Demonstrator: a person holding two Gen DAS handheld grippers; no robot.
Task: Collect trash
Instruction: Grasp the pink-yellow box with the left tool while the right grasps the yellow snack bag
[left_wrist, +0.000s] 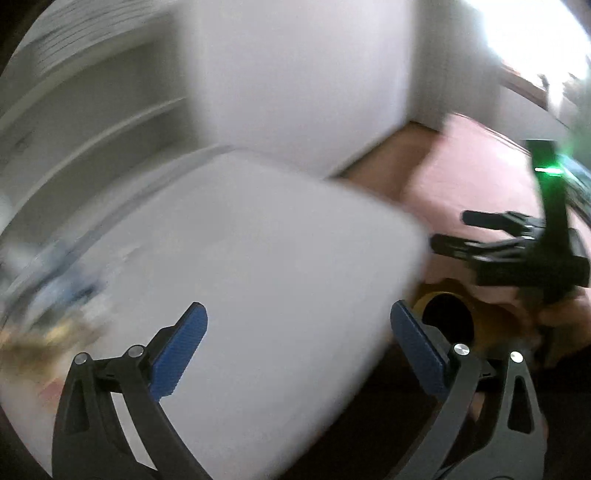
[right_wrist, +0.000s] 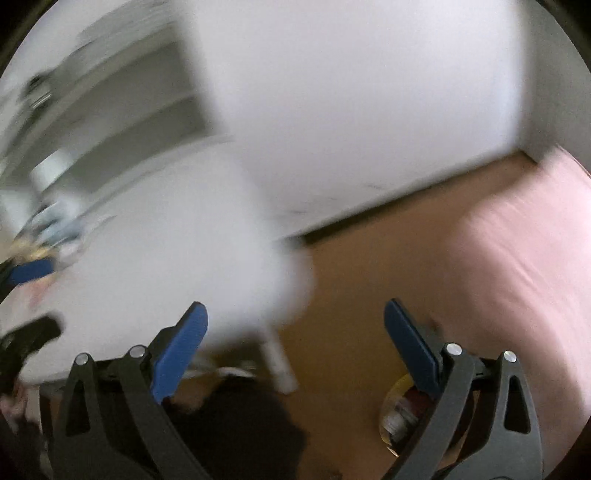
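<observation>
**Both claws wide and empty above a white worktop**

Left wrist view: The left claw (left_wrist: 299, 347) is seen spread wide, with nothing between its blue pads (left_wrist: 181, 349). Below it a white worktop (left_wrist: 258, 266) is shown, heavily blurred. At the worktop's far left edge a smeared heap of bluish and yellowish trash (left_wrist: 55, 295) is made out; single pieces cannot be told apart. Just beside the right pad, past the worktop's corner, a yellow bin (left_wrist: 448, 321) with a dark opening is seen on the floor. The right claw (left_wrist: 454, 230) is caught at the right, over a pink bed (left_wrist: 480, 177), its black fingers apart.

Right wrist view: The right claw (right_wrist: 295, 343) is likewise held wide and empty. The worktop (right_wrist: 166, 240) is seen at left, with the blurred trash (right_wrist: 51, 232) at its far left edge, beside a blue pad of the left claw (right_wrist: 31, 271). The yellow bin (right_wrist: 400, 410) is shown low at right on the brown floor (right_wrist: 362, 266), partly hidden behind the right finger, with wrappers inside. The pink bed (right_wrist: 524, 258) is seen along the right.
</observation>
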